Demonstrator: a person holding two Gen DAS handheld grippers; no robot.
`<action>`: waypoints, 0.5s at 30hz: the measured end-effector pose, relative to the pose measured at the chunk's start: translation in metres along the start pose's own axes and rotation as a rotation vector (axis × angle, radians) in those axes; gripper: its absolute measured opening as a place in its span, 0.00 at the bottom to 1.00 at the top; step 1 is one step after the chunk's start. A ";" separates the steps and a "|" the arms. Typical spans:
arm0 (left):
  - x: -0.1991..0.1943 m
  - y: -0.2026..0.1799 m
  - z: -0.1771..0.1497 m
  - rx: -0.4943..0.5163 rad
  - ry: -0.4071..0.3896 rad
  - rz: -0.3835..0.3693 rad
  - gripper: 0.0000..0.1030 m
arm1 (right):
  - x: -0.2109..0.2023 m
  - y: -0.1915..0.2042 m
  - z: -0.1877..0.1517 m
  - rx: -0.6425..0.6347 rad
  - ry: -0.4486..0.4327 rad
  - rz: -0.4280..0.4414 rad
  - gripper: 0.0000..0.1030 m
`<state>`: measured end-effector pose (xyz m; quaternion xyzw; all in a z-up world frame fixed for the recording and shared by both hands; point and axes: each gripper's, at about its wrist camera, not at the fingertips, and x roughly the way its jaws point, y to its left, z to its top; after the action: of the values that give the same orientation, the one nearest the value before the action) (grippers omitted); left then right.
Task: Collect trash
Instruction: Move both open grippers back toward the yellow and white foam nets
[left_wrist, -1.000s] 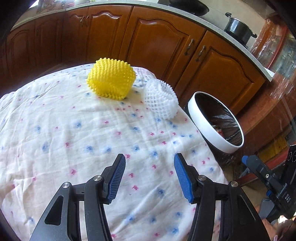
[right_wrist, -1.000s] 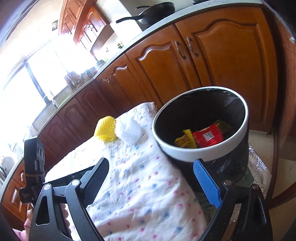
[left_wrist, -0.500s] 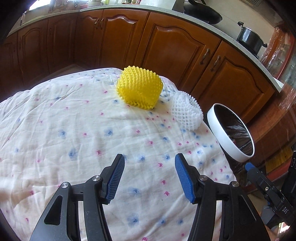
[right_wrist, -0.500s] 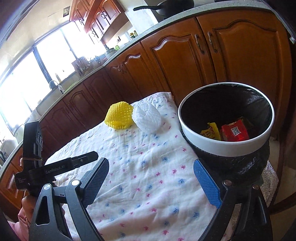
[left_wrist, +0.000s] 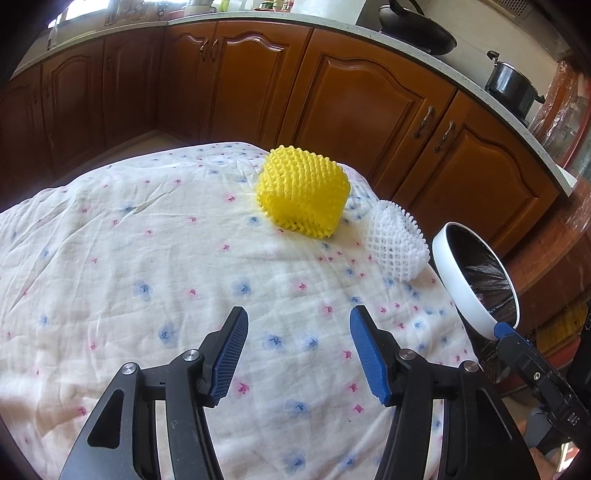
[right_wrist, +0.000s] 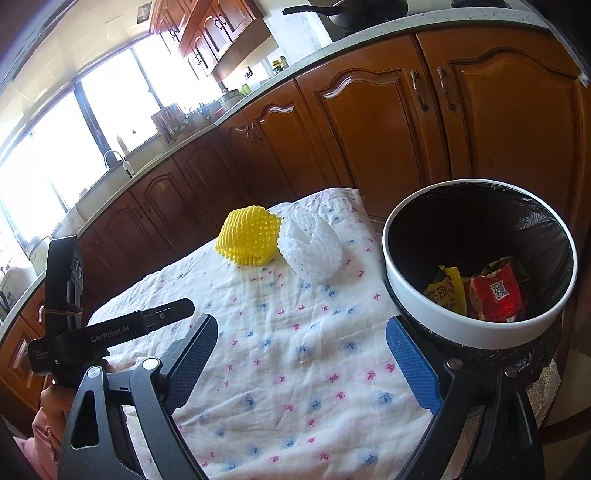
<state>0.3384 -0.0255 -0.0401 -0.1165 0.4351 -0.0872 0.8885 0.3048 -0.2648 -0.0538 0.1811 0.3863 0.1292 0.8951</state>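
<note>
A yellow foam fruit net (left_wrist: 303, 192) and a white foam fruit net (left_wrist: 398, 245) lie side by side at the far edge of the cloth-covered table (left_wrist: 147, 258). Both nets also show in the right wrist view, yellow (right_wrist: 248, 236) and white (right_wrist: 311, 251). A white-rimmed bin (right_wrist: 476, 332) with a black liner stands off the table's right edge and holds red and yellow wrappers (right_wrist: 495, 291). My left gripper (left_wrist: 298, 336) is open and empty above the cloth, short of the nets. My right gripper (right_wrist: 301, 349) is open and empty beside the bin.
Brown wooden cabinets (left_wrist: 354, 96) run behind the table, with pots (left_wrist: 511, 85) on the counter. The bin's rim (left_wrist: 461, 295) shows at the right in the left wrist view. The left gripper's body (right_wrist: 74, 332) and hand show at the left in the right wrist view.
Both views have swung left: the nets and the bin have shifted rightward in frame. The right gripper has pulled back from over the bin toward the table. Both grippers stay open.
</note>
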 end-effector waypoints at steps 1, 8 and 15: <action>0.001 0.001 0.001 0.000 0.001 0.001 0.56 | 0.001 0.001 0.001 -0.002 0.001 0.000 0.91; 0.006 0.004 0.007 -0.004 0.004 0.005 0.56 | 0.008 0.005 0.007 -0.018 0.007 0.005 0.91; 0.009 0.005 0.014 0.004 -0.001 0.003 0.58 | 0.016 0.009 0.013 -0.033 0.016 0.009 0.91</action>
<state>0.3556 -0.0215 -0.0399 -0.1139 0.4345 -0.0865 0.8892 0.3245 -0.2538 -0.0525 0.1669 0.3905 0.1412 0.8943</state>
